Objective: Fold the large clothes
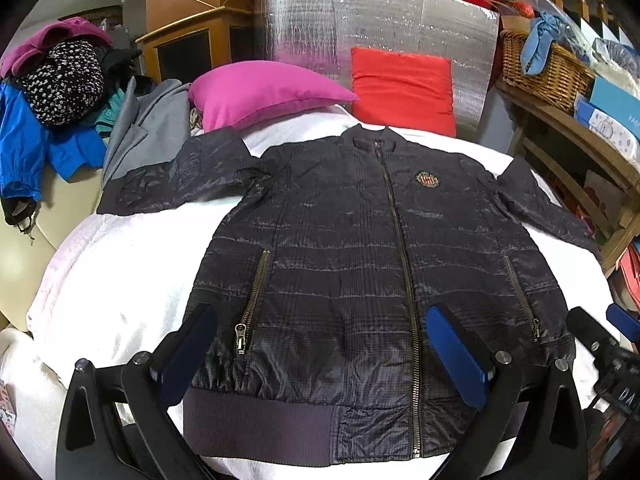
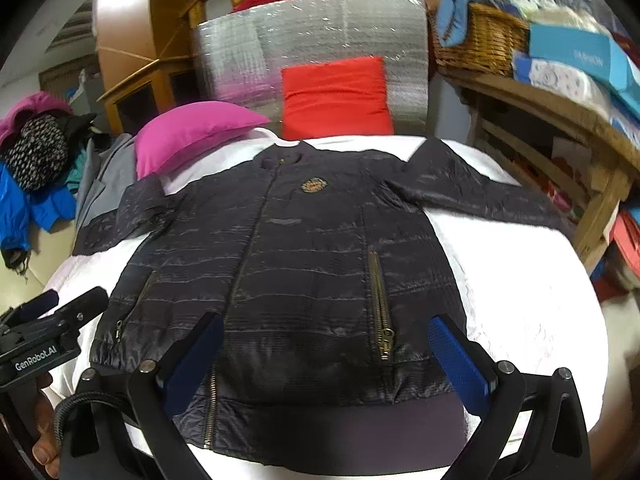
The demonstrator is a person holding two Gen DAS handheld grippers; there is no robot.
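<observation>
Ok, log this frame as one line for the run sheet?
stage: pre-fold | jacket: flat, zipped, sleeves spread on white bed | left gripper: open, above hem | right gripper: open, above hem

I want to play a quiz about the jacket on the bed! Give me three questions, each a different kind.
1. True or false: the dark jacket is zipped shut.
2. Which pillow leans upright? A) pink pillow B) red pillow
3. Fill in: both hand-held grippers, left and right, are ____.

Key: 1 true. 2 B. 3 open, holding nothing.
</observation>
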